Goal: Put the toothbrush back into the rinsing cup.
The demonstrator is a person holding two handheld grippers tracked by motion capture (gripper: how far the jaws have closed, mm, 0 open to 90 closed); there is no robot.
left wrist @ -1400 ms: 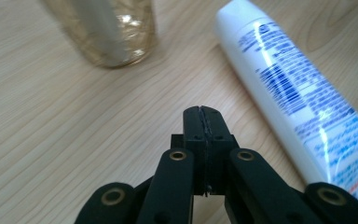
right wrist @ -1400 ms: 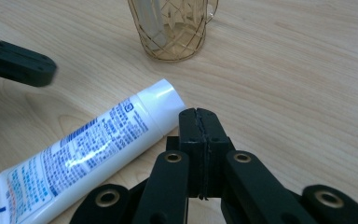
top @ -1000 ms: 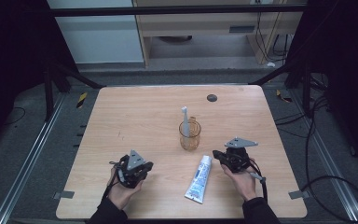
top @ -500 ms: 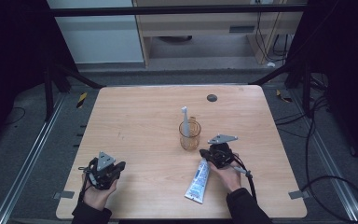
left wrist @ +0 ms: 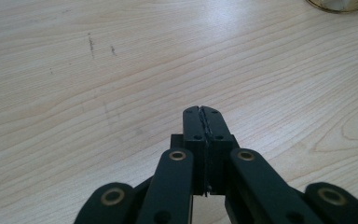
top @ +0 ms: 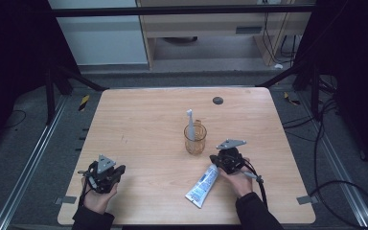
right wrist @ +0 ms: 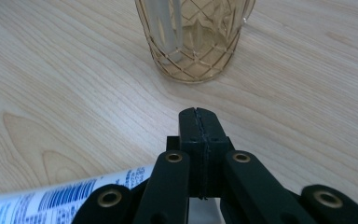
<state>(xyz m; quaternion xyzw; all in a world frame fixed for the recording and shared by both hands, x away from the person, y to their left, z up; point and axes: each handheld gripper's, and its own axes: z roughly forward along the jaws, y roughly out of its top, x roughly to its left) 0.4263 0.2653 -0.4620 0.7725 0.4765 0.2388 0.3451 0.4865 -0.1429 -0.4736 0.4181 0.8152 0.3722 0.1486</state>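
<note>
Both your tongs are clenched empty: right tongs (right wrist: 199, 114) hover by tube (top: 202, 184) and cup (top: 195, 138), ready to reach; left tongs (left wrist: 201, 114) parked aside.

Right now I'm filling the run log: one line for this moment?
left gripper shut, empty | right gripper shut, empty | toothpaste tube flat beside right gripper | toothbrush in glass cup
</note>
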